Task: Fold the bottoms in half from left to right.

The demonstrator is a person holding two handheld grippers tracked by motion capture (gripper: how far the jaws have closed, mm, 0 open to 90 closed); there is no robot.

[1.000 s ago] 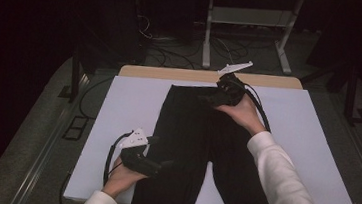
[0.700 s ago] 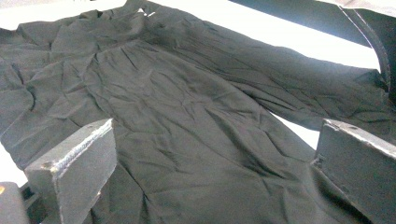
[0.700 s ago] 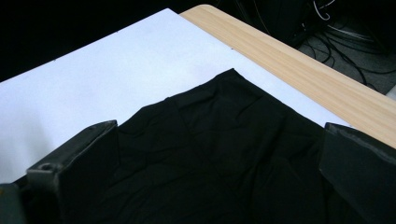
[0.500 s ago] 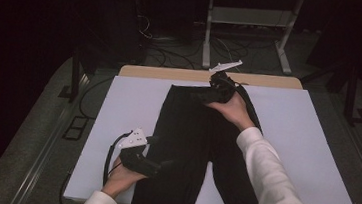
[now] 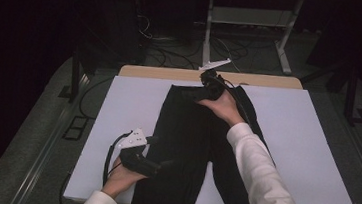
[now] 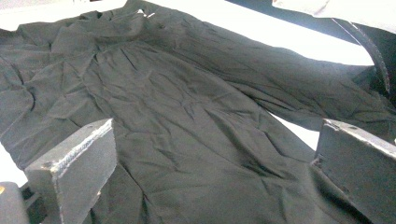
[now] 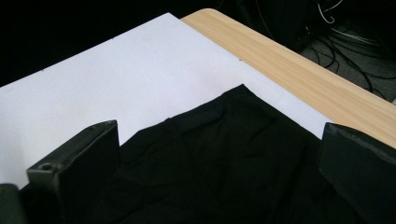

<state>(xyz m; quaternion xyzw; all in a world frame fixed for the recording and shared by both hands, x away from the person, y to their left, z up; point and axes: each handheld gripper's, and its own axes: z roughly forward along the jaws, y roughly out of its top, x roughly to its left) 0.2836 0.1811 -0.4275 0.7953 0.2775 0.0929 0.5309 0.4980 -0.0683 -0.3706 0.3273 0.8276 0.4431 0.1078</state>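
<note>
A pair of black trousers [image 5: 191,133] lies flat on the white sheet [image 5: 128,107], waistband at the far end and legs toward me. My left gripper [image 5: 161,153] stands open at the near left, jaws spread low over the left leg [image 6: 187,93]. My right gripper [image 5: 201,89] is open at the waistband, its jaws on either side of the waistband's corner [image 7: 224,140], with nothing pinched between them. In the left gripper view a white sleeve [image 6: 345,11] crosses the top right.
The white sheet [image 7: 116,70] covers most of the table, with a strip of bare wood [image 7: 289,60] along the far edge. Cables and a white stand [image 5: 246,33] are on the floor beyond. White sheet shows on both sides of the trousers.
My right gripper has moved left and a little farther along the waistband. The left gripper has stayed where it was.
</note>
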